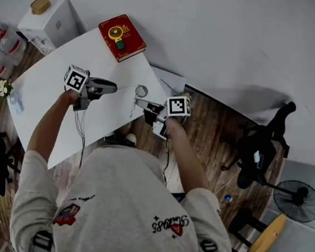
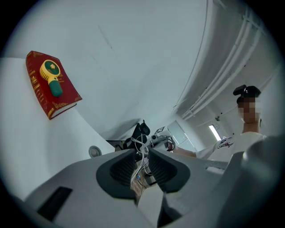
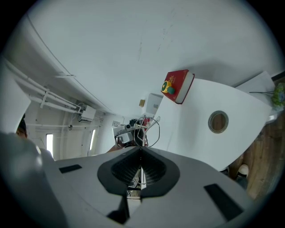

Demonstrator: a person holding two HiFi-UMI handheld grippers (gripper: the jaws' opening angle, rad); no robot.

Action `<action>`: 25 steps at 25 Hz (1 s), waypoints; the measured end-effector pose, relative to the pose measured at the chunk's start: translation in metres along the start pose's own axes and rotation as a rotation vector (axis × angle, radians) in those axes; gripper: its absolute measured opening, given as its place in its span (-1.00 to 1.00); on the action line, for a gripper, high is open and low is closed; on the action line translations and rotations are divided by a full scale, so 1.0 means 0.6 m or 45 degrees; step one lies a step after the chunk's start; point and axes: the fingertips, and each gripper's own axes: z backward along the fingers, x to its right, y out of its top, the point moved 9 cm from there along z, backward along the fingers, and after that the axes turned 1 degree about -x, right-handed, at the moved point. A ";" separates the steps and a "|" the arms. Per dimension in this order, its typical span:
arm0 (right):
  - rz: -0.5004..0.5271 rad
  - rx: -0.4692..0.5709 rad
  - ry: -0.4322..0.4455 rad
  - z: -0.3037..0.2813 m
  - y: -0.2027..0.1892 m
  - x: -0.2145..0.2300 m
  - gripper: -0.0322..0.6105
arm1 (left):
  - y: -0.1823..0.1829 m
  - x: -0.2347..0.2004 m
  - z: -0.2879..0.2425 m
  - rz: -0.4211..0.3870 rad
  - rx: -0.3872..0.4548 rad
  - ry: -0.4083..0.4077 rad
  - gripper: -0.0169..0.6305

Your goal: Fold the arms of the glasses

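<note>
The glasses (image 3: 144,132) are thin wire with rounded lenses. They're pinched in the right gripper's (image 3: 141,153) clenched jaws, up over the flat white bench (image 1: 50,83). The left gripper (image 2: 142,156) faces them, its ribbed dark pads apart and the wire not squeezed. The head view barely catches the frame, but it shows the red book (image 1: 121,36) near the far edge.

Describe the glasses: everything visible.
The glasses are thin and pale, wire-framed with round rims, apparently metal. They hang in the air over the white table's edge, pinched between the shut jaws of the right tool. One thin arm reaches toward the left tool, seemingly running between its parted jaws.
</note>
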 end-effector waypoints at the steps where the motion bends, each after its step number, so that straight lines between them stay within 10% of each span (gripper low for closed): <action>1: -0.001 -0.002 0.000 -0.002 -0.002 0.001 -0.88 | -0.003 0.001 -0.002 0.004 0.000 -0.015 -0.71; 25: 0.011 0.029 0.024 -0.034 0.003 -0.014 -0.88 | -0.045 0.044 -0.060 -0.044 -0.017 -0.112 -0.88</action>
